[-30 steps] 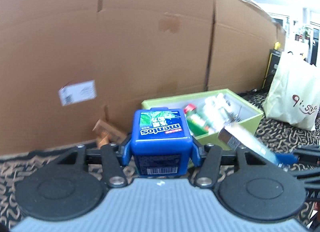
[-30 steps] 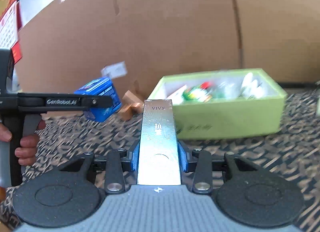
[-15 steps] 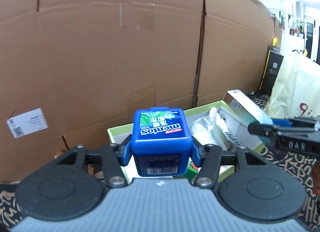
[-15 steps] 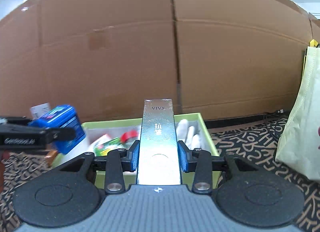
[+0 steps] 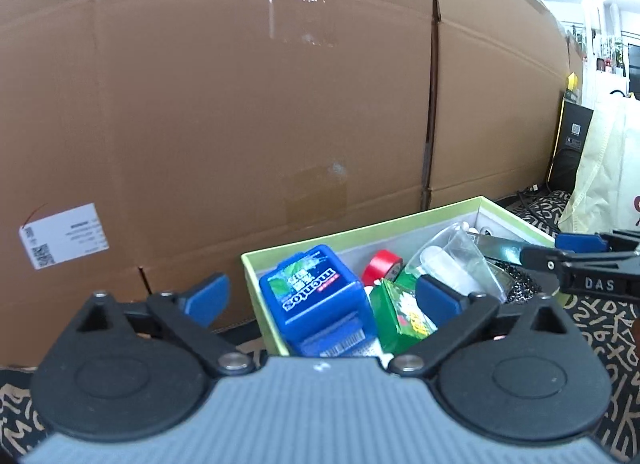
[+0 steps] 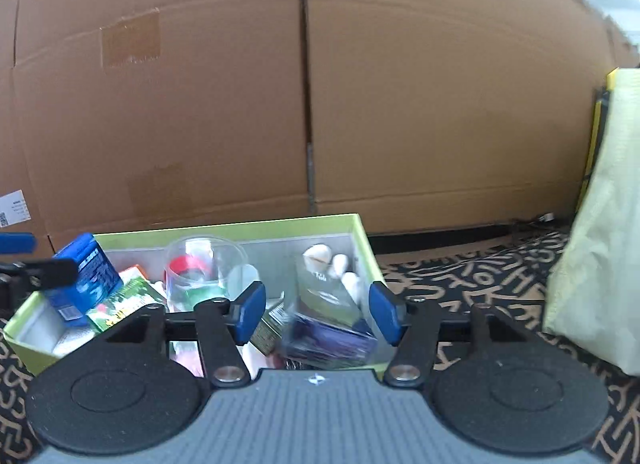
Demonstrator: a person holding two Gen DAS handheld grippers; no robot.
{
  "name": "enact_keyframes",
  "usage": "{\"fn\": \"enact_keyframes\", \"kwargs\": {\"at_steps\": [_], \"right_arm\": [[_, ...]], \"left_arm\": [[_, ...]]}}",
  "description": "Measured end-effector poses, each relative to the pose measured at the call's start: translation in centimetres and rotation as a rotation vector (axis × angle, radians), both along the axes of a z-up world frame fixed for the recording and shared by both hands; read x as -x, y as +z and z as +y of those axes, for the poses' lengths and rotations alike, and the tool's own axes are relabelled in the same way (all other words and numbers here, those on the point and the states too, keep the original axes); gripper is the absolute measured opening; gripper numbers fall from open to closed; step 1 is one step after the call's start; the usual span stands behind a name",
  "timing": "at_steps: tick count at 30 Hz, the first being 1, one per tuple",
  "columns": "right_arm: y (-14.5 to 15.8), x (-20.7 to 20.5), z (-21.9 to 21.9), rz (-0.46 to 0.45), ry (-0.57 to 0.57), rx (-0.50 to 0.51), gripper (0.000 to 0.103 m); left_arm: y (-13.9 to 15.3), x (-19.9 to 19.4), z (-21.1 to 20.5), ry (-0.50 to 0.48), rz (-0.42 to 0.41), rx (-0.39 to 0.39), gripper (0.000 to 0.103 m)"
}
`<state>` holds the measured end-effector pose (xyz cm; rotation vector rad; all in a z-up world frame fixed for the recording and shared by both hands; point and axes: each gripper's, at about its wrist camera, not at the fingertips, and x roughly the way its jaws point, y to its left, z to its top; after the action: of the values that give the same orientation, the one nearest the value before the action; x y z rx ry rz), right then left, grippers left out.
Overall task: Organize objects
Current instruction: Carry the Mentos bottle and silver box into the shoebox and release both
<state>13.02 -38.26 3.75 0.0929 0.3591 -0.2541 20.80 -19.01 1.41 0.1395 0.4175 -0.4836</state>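
Patterned cloth [image 6: 480, 284] carries green box [image 6: 366, 242], cream bag [image 6: 596, 264] beside.

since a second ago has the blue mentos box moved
Yes. The blue mentos box has left the left tongs, which are now open, and sits tilted in the left end of the green bin, beside the green packet.

The green box [image 6: 362, 238] sits close against a tall cardboard wall [image 6: 304, 104], which blocks any approach from behind it. The box is crowded: a blue tin [image 5: 320, 300], a clear cup [image 6: 204, 268], a silver carton [image 6: 326, 290] and other packets fill most of its floor. Right of the box lies open patterned cloth [image 6: 472, 276], bounded farther right by a pale bag [image 6: 600, 256].
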Motion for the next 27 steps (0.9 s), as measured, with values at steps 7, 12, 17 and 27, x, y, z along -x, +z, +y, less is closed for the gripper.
{"fn": "enact_keyframes", "kwargs": {"at_steps": [7, 12, 17, 27], "right_arm": [[1.2, 1.6, 0.7, -0.03, 0.001, -0.008, 0.066], [3.0, 4.3, 2.6, -0.105, 0.027, -0.005, 0.068], [3.9, 6.9, 6.1, -0.155, 0.11, 0.001, 0.071], [0.6, 8.4, 14.5, -0.089, 0.291, -0.029, 0.071]], "left_arm": [[1.5, 1.0, 1.3, -0.004, 0.011, 0.047, 0.103], [3.2, 3.7, 3.9, 0.02, -0.011, 0.097, 0.103], [4.0, 6.4, 6.8, 0.059, -0.015, 0.109, 0.103], [1.2, 10.6, 12.4, 0.131, 0.029, 0.041, 0.103]]}}
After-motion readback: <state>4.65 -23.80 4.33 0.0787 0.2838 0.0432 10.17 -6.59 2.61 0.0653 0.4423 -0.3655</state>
